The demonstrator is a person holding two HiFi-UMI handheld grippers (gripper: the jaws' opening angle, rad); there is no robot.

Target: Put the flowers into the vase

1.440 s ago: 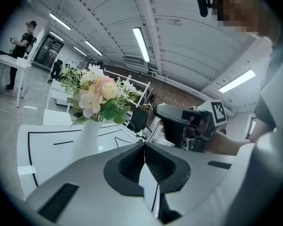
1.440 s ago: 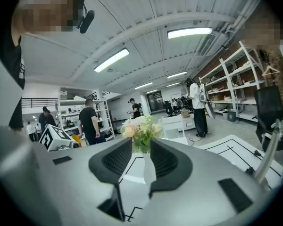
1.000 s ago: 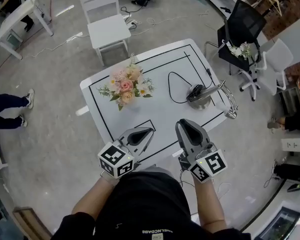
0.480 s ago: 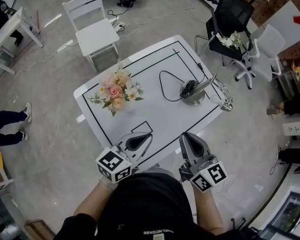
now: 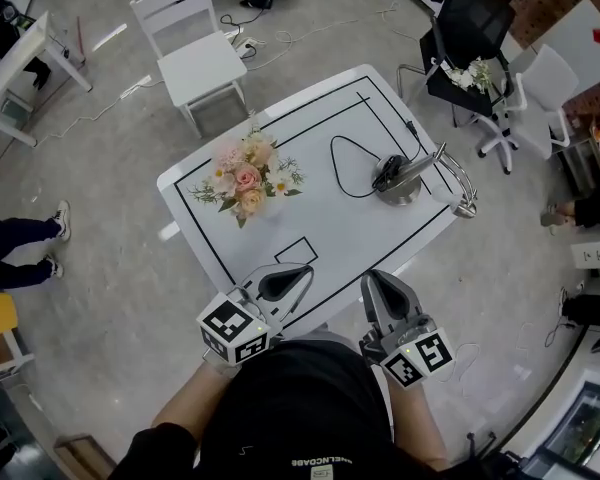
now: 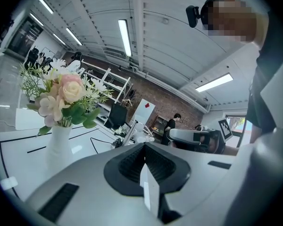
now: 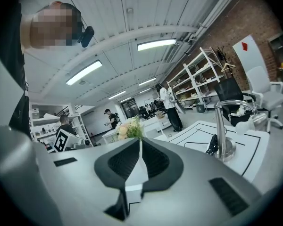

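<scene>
A bunch of pink and cream flowers stands in a white vase on the white table, toward its far left. The flowers show large in the left gripper view and small and distant as flowers in the right gripper view. My left gripper hovers at the table's near edge, jaws together, nothing between them. My right gripper sits beside it at the near edge, also shut and empty. Both are well short of the vase.
A metal stand with a black cable sits on the table's right side. A white chair stands beyond the table, a black office chair at the right. People stand in the background.
The right gripper's jaws have closed and it has drawn back toward the table's near edge. The left gripper has stayed almost still. The head view shifted slightly.
</scene>
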